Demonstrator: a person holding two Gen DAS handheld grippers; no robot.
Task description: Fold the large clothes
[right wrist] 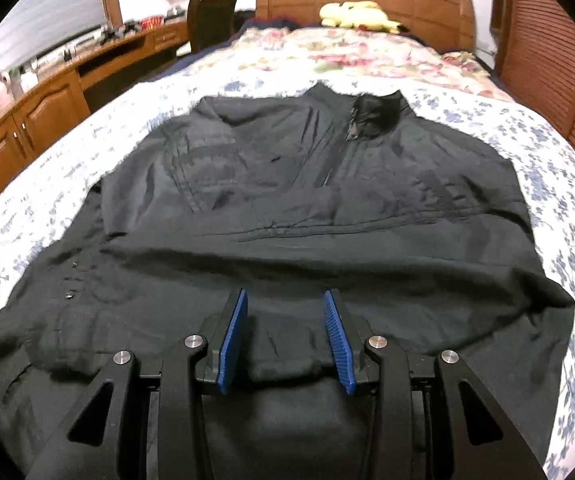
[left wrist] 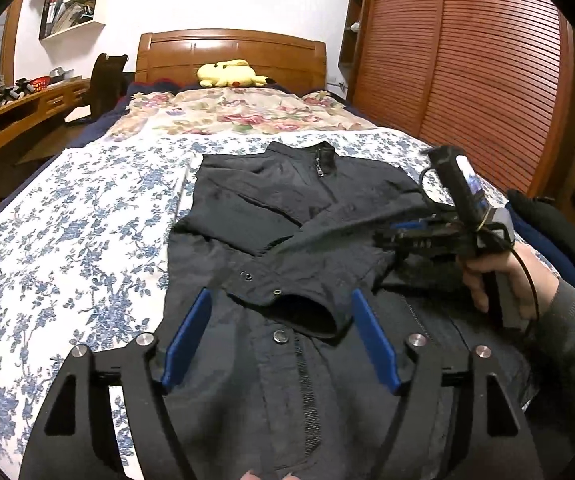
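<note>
**On the bed, hem end: black jacket, both sleeves folded in, next fold runs hem to collar**

Nearest, left gripper (left wrist: 283,340): fingers spread wide and holding nothing, hovering over the jacket's (left wrist: 287,220) front placket. The cuff (left wrist: 303,312) of a folded-in sleeve lies between the two blue pads, just ahead of them.

Nearest, right gripper (right wrist: 285,336): fingers parted and gripping nothing. They straddle a ridge of dark cloth low on the jacket (right wrist: 287,208), close over it; I cannot tell if the pads touch.

Middle: jacket body flat on the blue-flowered bedspread (left wrist: 67,216), sleeves crossed over the chest. Its long axis runs straight away from both sets of fingers, hem at my end, collar (left wrist: 319,156) far. In the left wrist view my right gripper (left wrist: 383,238) sits over the jacket's right side, a little farther up the garment than the left.

Judgement: the hem lies nearest both hands, about equally, so I would reach down and back for it and carry it away toward the collar.

Far: floral quilt (left wrist: 247,112), yellow plush toy (left wrist: 229,74), wooden headboard (left wrist: 231,54); desk (left wrist: 15,116) off left, slatted wardrobe (left wrist: 479,80) right.
</note>
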